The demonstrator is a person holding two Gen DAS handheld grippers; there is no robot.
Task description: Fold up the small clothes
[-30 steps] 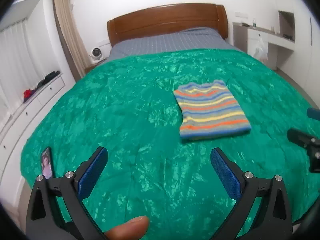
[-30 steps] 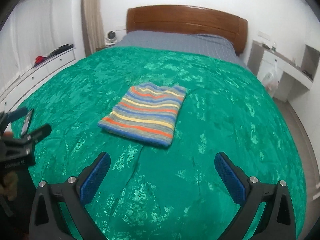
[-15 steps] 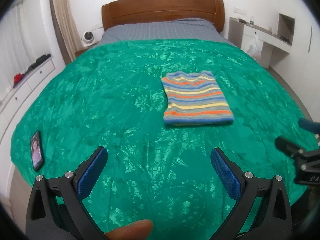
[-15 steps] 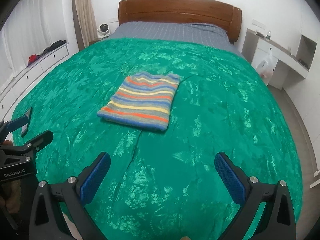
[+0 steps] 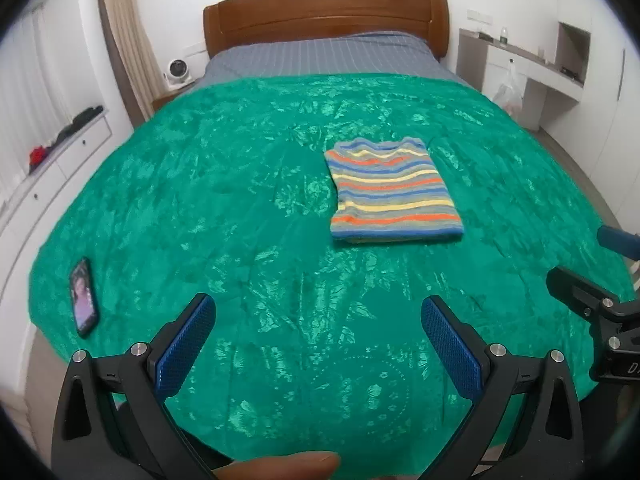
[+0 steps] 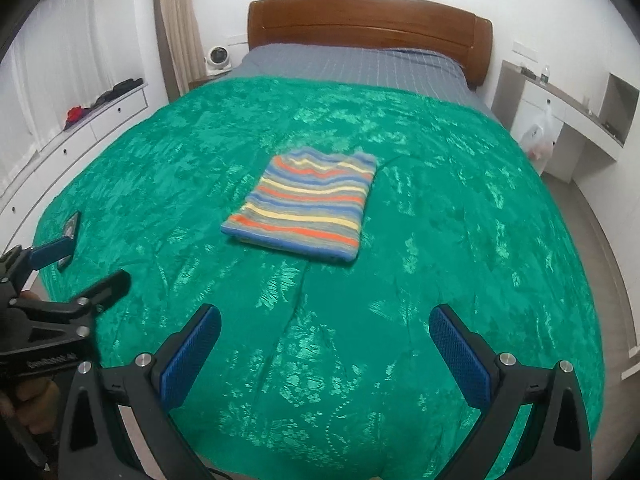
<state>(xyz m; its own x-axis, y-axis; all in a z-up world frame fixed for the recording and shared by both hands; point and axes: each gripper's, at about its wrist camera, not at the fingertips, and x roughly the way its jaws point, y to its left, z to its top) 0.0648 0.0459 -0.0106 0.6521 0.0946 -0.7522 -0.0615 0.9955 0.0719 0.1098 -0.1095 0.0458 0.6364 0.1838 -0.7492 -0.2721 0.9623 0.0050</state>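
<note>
A striped garment [image 5: 392,192], folded into a neat rectangle, lies flat on the green bedspread [image 5: 240,200] near the middle of the bed. It also shows in the right wrist view [image 6: 304,206]. My left gripper [image 5: 318,316] is open and empty, held above the foot of the bed, well short of the garment. My right gripper [image 6: 324,328] is open and empty, also back at the foot of the bed. Each gripper appears at the edge of the other's view, the right one [image 5: 592,308] and the left one [image 6: 60,280].
A phone [image 5: 83,297] lies on the bedspread near its left front edge. A wooden headboard [image 5: 324,12] and grey pillows stand at the far end. White drawers [image 5: 60,160] run along the left wall. A desk [image 5: 528,64] with a plastic bag stands at the right.
Both grippers have drawn back and risen away from the folded garment, which now looks farther off. The garment has not moved. Both stay open.
</note>
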